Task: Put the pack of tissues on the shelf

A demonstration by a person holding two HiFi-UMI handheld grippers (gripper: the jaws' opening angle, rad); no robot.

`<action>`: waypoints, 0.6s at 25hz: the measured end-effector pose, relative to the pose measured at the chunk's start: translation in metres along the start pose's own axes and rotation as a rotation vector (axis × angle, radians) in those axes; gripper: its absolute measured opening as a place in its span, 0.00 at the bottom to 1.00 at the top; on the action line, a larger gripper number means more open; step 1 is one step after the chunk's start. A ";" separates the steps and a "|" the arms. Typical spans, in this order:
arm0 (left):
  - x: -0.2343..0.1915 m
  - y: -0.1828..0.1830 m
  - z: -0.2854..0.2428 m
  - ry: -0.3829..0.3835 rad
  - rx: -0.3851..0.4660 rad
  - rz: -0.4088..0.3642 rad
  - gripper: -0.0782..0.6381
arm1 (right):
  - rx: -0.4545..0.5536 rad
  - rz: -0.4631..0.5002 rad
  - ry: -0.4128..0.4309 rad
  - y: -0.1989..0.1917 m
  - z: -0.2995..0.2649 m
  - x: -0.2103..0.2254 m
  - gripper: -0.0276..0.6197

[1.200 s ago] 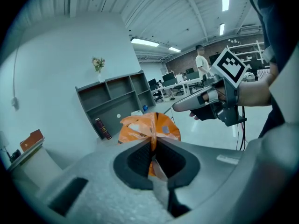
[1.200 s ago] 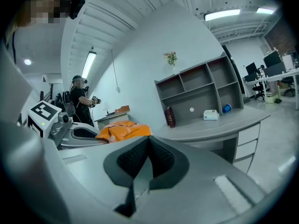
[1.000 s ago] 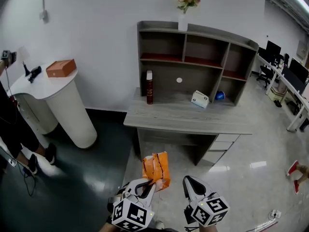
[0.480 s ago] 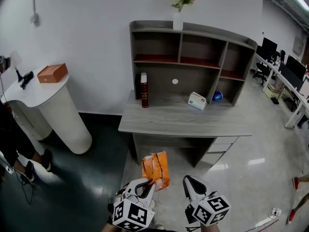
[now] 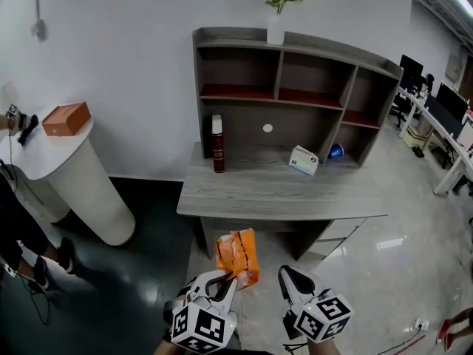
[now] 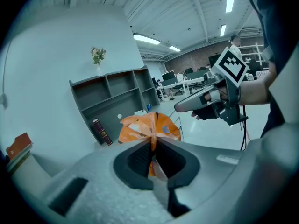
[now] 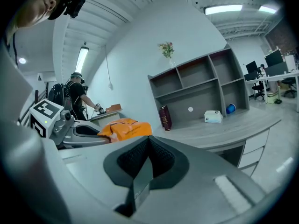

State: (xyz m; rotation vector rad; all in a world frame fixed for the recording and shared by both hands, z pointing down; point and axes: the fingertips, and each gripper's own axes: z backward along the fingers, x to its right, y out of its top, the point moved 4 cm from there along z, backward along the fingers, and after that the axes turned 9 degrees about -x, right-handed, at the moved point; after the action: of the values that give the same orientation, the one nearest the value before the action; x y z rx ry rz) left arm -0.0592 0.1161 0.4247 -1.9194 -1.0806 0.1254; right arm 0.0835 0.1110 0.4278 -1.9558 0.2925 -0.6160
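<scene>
An orange pack of tissues (image 5: pixel 237 256) hangs in front of the desk, pinched at its near end by my left gripper (image 5: pixel 226 282), which is shut on it. In the left gripper view the pack (image 6: pixel 148 127) bulges out just past the closed jaws. My right gripper (image 5: pixel 287 279) is beside it to the right, shut and empty; its own view shows the pack (image 7: pixel 124 127) at the left. The grey shelf unit (image 5: pixel 295 98) stands on the desk (image 5: pixel 273 194) ahead, with open compartments.
On the desk stand a dark red book (image 5: pixel 217 143), a small white box (image 5: pixel 304 160) and a blue object (image 5: pixel 336 152). A vase of flowers (image 5: pixel 277 9) tops the shelf. A white round counter (image 5: pixel 70 180) with an orange box (image 5: pixel 66 118) is at left, beside a person (image 5: pixel 18 235).
The view has come closer to the desk and shelf, which now sit lower and more central. Both grippers and the pack keep their places in the view.
</scene>
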 end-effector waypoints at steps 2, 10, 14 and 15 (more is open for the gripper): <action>-0.012 0.002 -0.006 -0.006 0.003 -0.006 0.12 | -0.002 -0.002 -0.004 0.007 -0.011 0.002 0.04; -0.061 0.008 -0.027 -0.026 0.010 -0.030 0.12 | -0.007 0.007 -0.012 0.032 -0.058 0.006 0.04; -0.083 0.010 -0.039 -0.028 0.017 -0.037 0.12 | -0.007 0.008 -0.022 0.043 -0.078 0.010 0.04; -0.087 0.011 -0.042 -0.031 0.022 -0.040 0.12 | -0.007 0.008 -0.023 0.046 -0.083 0.011 0.04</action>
State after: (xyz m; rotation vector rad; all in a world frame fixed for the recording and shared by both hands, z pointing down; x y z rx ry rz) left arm -0.0864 0.0233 0.4138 -1.8804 -1.1332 0.1444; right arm 0.0504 0.0219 0.4194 -1.9662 0.2884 -0.5873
